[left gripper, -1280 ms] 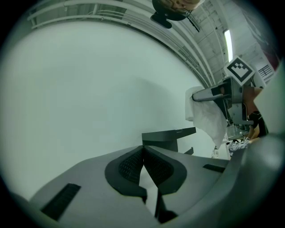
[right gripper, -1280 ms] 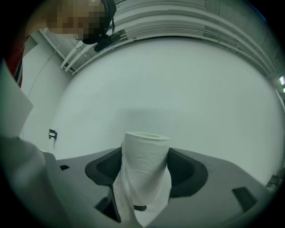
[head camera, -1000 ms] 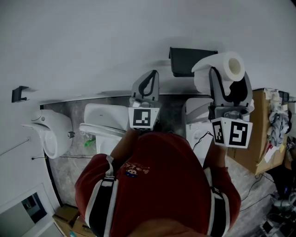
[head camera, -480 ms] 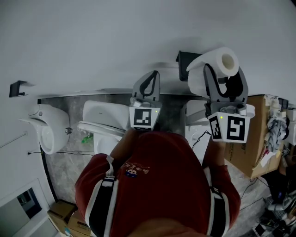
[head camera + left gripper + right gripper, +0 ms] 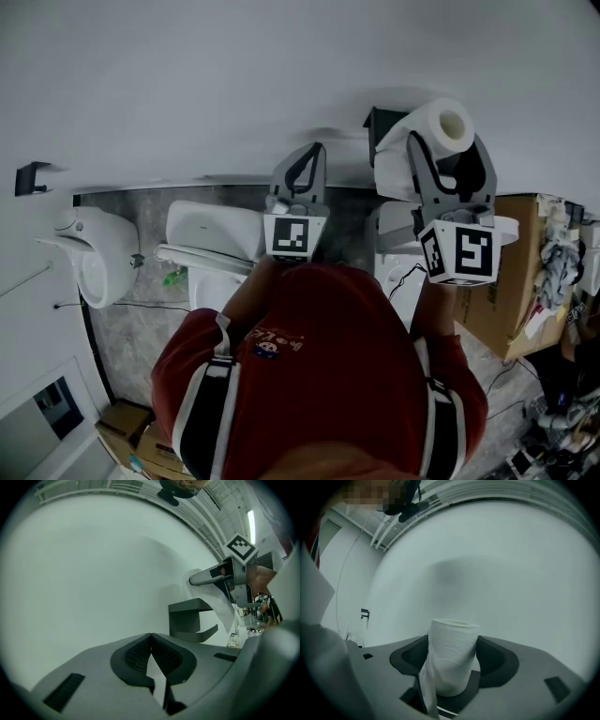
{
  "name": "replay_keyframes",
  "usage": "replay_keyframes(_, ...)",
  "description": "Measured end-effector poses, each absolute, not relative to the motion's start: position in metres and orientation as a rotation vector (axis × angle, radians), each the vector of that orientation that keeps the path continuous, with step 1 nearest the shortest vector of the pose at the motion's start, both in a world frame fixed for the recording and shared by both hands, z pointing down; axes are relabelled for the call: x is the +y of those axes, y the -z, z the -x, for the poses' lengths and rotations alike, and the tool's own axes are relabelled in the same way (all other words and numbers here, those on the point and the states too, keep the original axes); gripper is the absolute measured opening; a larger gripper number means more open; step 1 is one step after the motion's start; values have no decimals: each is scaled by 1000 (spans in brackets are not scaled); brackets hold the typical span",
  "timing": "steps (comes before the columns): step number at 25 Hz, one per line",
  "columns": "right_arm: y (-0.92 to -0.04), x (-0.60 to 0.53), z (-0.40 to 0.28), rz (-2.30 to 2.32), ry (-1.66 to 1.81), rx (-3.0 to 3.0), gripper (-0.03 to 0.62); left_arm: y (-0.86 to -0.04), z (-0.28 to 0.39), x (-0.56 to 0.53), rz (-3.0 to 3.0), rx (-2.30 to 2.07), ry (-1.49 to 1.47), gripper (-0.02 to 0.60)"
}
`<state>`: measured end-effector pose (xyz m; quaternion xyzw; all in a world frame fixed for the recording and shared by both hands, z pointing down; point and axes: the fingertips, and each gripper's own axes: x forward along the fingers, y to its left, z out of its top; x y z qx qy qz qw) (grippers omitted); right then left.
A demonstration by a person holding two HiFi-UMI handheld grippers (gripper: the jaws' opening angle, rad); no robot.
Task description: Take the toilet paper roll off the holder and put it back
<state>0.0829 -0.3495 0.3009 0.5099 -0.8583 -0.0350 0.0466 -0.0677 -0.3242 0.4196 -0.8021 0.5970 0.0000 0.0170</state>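
White embossed paper roll pinched in right tongs; left tongs pressed together; dark angular holder, seemingly metal.

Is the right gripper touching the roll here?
Touching. The right gripper view shows the roll standing between the right gripper's jaws, with both pads pressed against its sides.
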Motion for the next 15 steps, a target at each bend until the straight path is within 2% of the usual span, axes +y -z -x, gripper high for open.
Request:
replay_keyframes(12,-304,-352,-79,-1576,93,-2566,336,-431,71,-328,2514,1841,42,18)
replay_keyframes(15,-304,-352,-79,-1577,99,-2574,371,-429,70,-329,2519,1847,14,18)
